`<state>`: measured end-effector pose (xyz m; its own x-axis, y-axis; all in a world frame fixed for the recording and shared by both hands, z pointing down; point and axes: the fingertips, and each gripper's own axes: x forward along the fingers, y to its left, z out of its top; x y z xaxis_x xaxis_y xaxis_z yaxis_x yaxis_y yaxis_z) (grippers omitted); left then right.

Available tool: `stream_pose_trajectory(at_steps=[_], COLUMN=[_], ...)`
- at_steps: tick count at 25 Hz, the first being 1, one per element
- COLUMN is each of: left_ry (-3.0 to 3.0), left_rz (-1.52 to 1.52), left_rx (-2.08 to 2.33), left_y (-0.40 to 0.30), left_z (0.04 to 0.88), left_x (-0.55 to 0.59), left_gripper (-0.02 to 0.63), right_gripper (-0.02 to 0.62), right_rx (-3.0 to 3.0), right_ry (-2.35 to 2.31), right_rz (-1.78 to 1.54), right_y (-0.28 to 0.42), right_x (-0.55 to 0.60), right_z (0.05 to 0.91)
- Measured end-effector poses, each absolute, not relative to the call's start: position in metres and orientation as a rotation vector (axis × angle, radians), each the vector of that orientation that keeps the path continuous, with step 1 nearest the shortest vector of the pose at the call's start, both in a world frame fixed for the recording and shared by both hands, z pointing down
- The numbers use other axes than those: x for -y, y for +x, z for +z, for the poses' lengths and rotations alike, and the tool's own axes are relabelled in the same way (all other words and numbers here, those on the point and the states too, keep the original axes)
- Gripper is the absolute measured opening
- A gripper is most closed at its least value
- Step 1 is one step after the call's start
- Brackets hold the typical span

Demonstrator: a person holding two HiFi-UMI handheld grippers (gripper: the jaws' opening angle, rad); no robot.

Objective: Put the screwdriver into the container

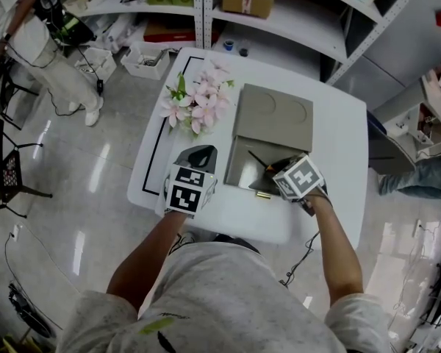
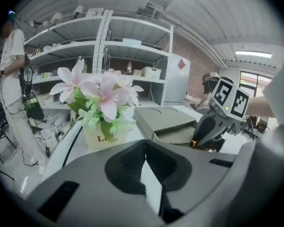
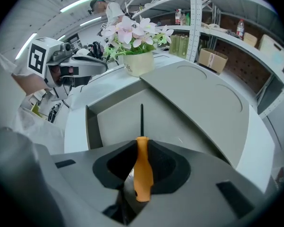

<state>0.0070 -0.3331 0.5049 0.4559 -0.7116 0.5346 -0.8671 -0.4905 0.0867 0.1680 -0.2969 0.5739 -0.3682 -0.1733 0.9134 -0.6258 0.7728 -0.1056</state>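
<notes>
A: Support surface?
B: White table (image 1: pixel 338 123), rounded corners.
A: On it?
B: Flower pot (image 1: pixel 195 103) far-left, grey container (image 1: pixel 239 169) ctr w/ lid (image 1: pixel 273 115) over far half, black line (image 1: pixel 156 149) along left edge.

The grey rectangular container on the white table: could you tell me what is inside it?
The container shows a bare floor in its open part; the orange-handled screwdriver, clamped in the right gripper, points over it. The grey lid hides the rest.

I am holding the screwdriver (image 3: pixel 143 170) tight in my right tool (image 3: pixel 141 149). Its orange handle is sitting between the jaws. Its thin dark tip is pointing out over the open gray container (image 3: pixel 114 123), which is sitting on the white desk (image 1: pixel 336 127).
</notes>
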Motion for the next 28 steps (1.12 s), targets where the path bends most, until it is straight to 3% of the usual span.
stream_pose_trajectory(at_steps=[21, 28], left_ry=[2.534, 2.613], left_rz=[0.579, 0.596], left_rx=[1.194, 1.095], left_y=[0.022, 0.035], left_z=[0.457, 0.451], left_x=[0.319, 0.3], left_gripper=[0.003, 0.003], right_gripper=[0.061, 0.023], right_rx=[2.074, 2.124], right_ry=[1.179, 1.479], right_rz=[0.655, 0.649], right_y=[0.2, 0.21], right_x=[0.264, 0.234], right_z=[0.489, 0.452])
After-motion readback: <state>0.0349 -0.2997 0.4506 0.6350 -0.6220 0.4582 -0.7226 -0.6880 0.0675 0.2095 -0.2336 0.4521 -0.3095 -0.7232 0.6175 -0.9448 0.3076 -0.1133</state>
